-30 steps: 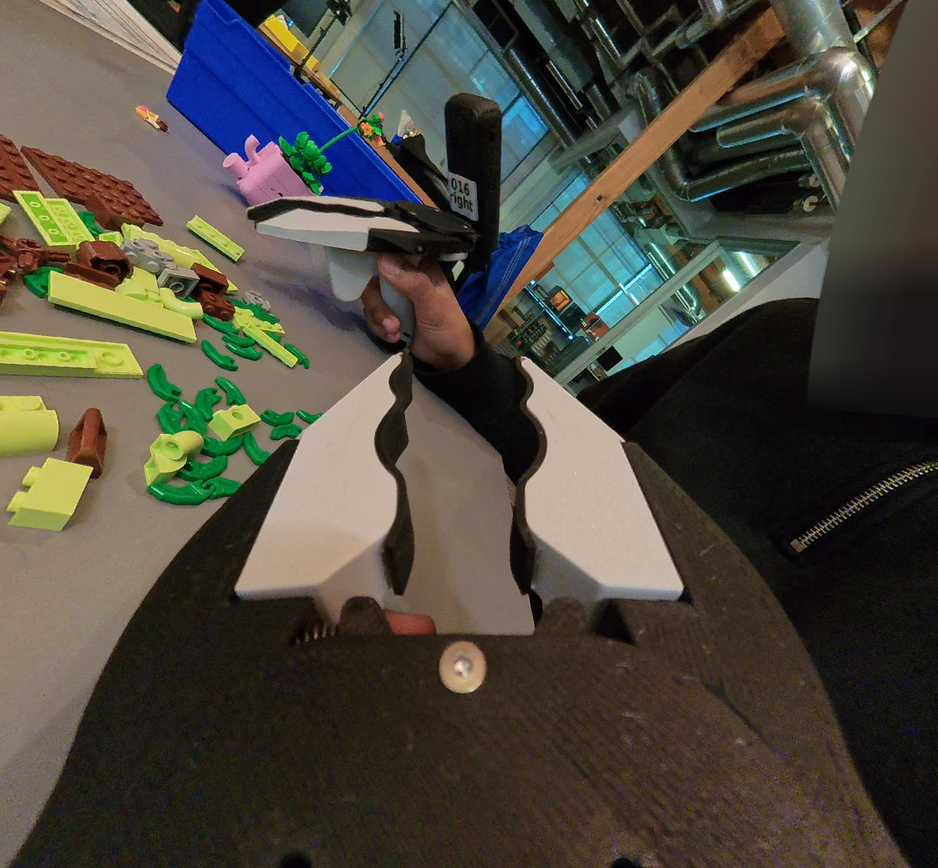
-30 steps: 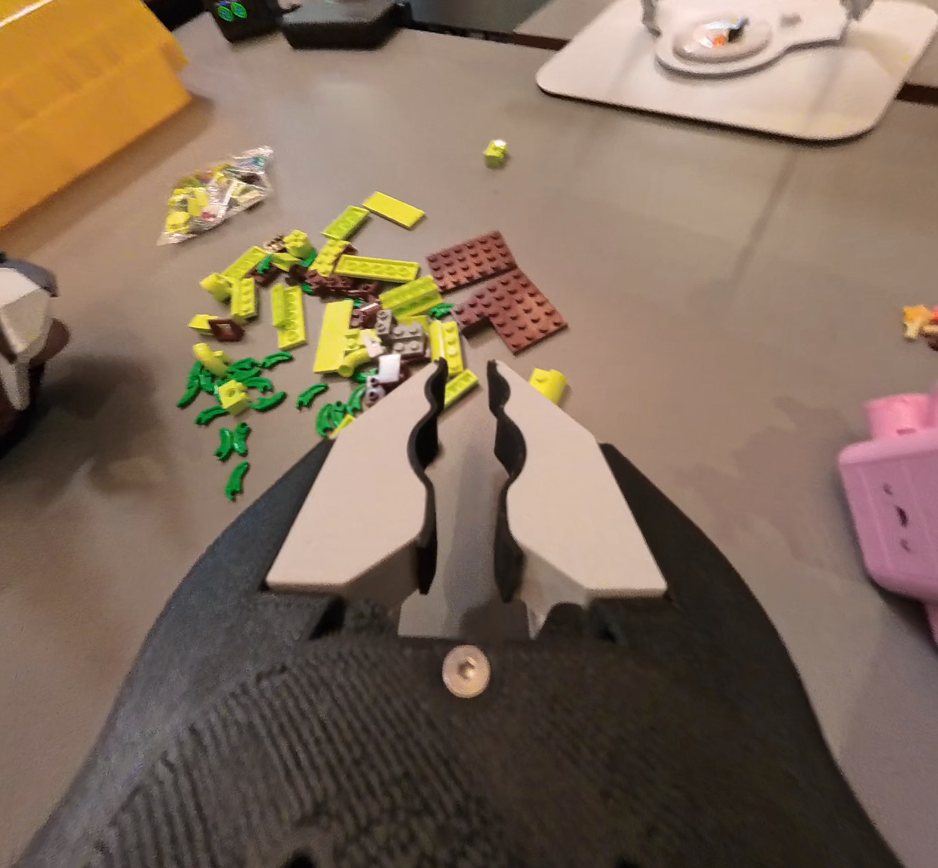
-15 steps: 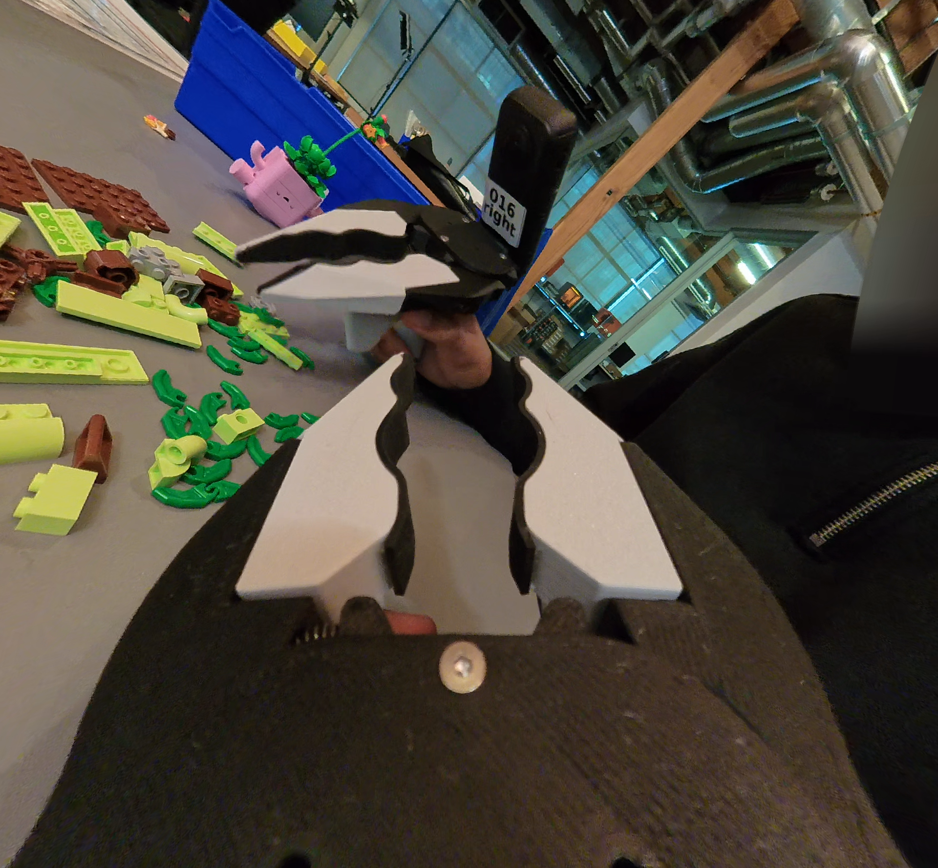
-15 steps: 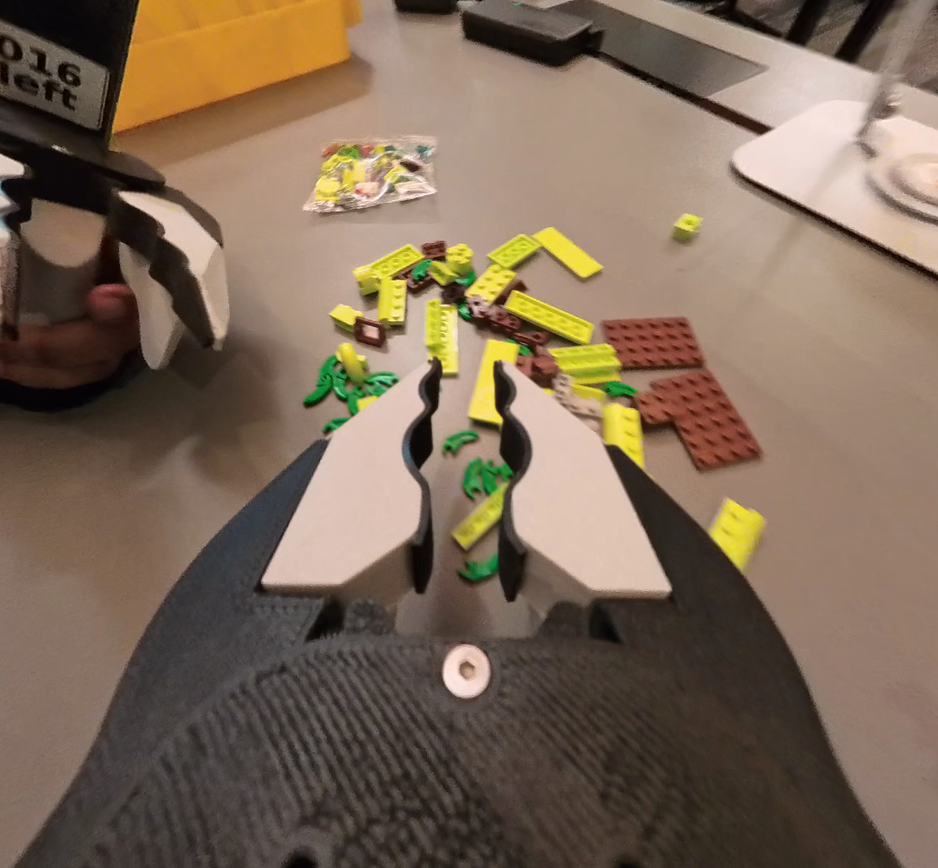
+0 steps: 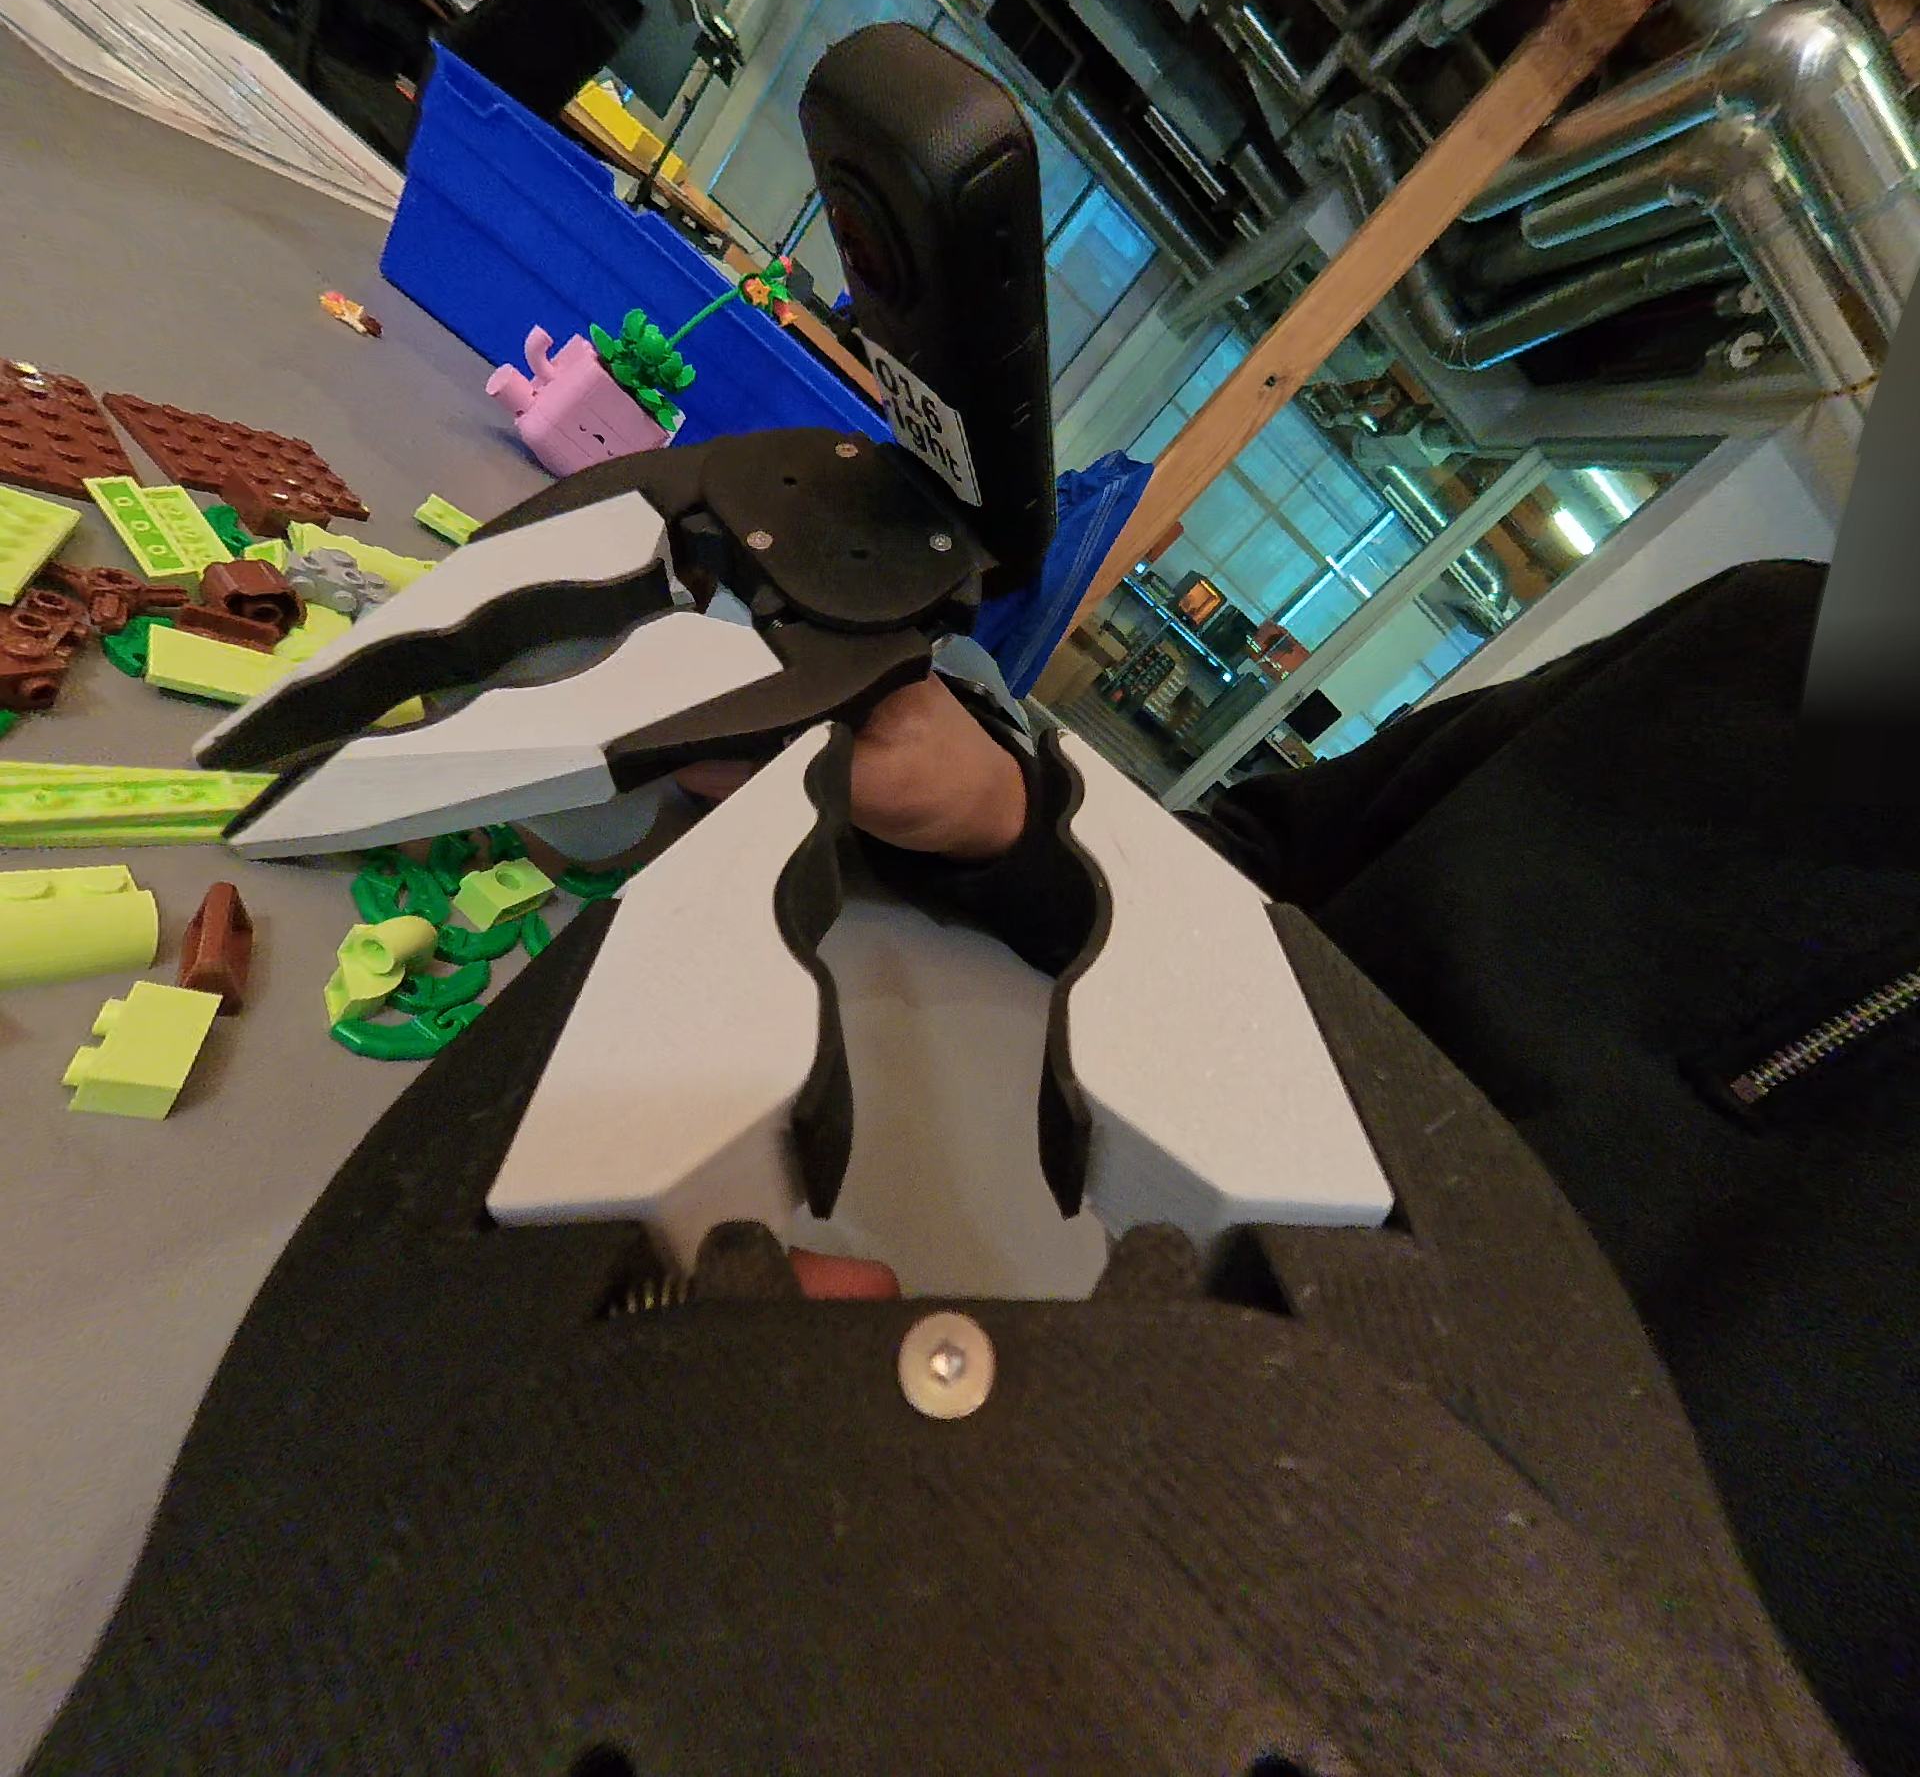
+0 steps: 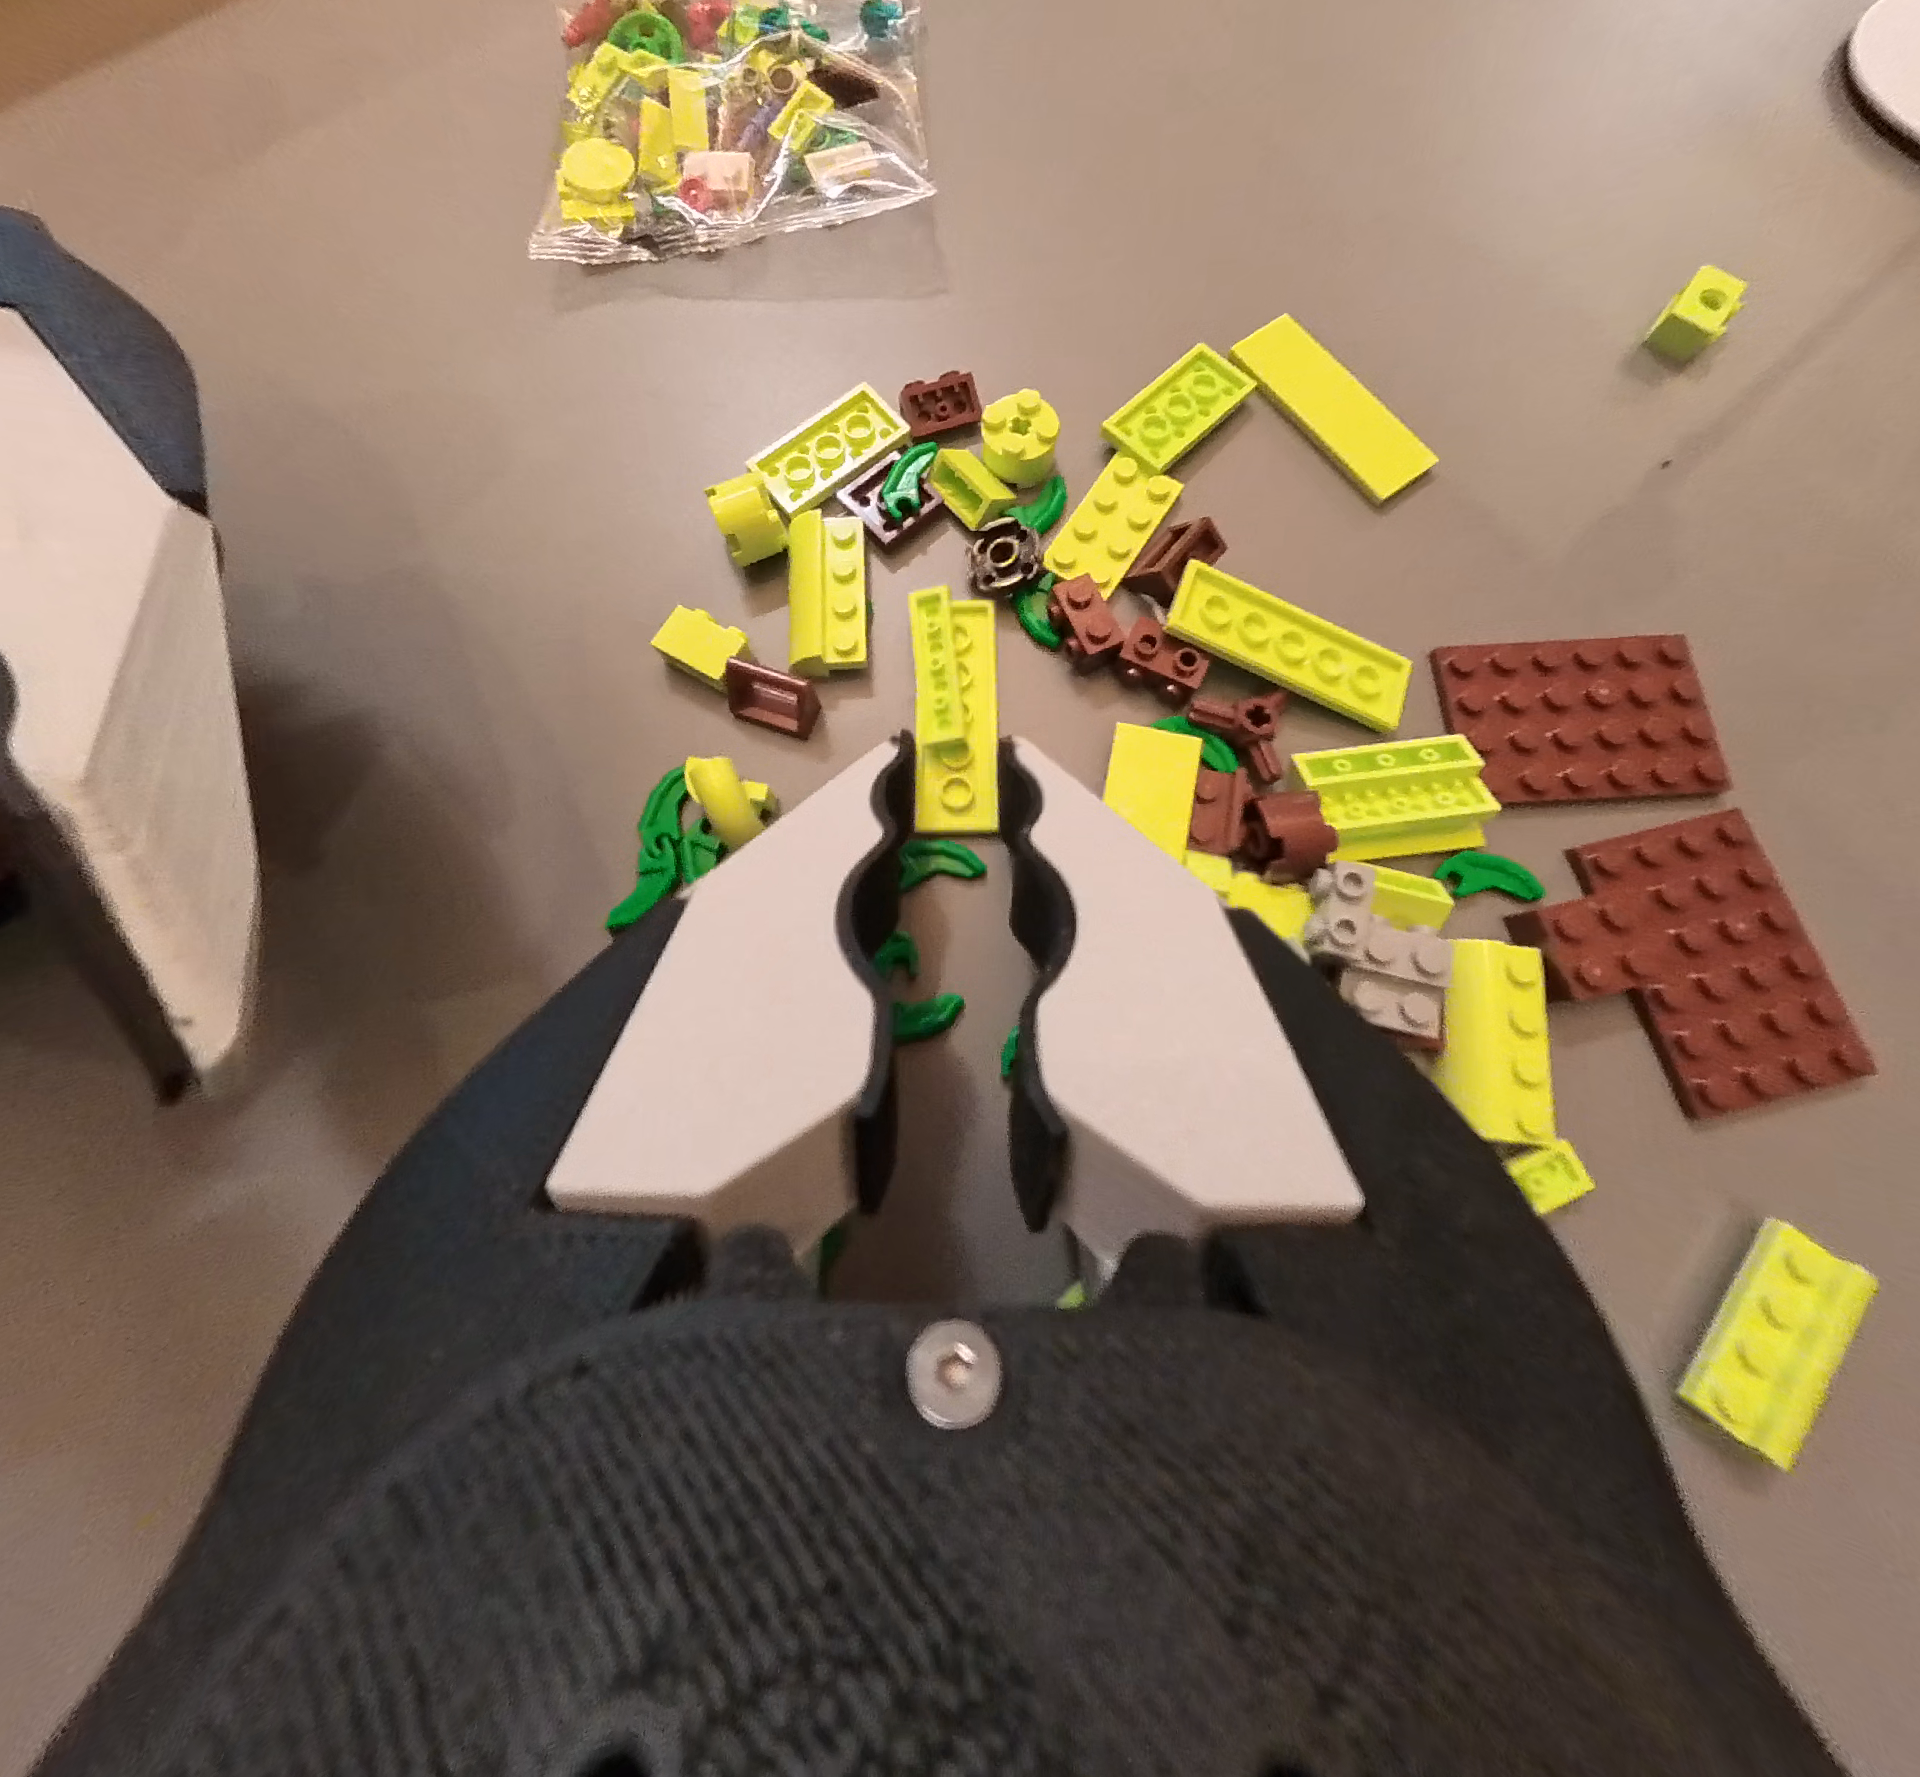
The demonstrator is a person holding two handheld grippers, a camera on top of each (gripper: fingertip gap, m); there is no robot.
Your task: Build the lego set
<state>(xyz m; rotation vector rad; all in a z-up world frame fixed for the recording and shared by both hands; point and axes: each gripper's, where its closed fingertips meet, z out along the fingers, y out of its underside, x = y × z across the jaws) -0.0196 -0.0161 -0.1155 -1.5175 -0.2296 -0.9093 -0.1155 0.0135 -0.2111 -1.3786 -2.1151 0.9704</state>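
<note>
Your right gripper (image 6: 951, 759) straddles a lime plate (image 6: 952, 719), jaws spread; your left gripper (image 5: 940, 771) hovers spread, empty.

Table (image 6: 1351, 117): loose brick pile (image 6: 1091, 647) at centre. Sealed bag of parts (image 6: 732, 101) far left of the pile. Two large studded plates (image 6: 1642, 823) on the pile's right edge. Single small brick (image 6: 1696, 314) far right, well apart. One plate (image 6: 1779, 1341) near right, apart from the pile.
</note>
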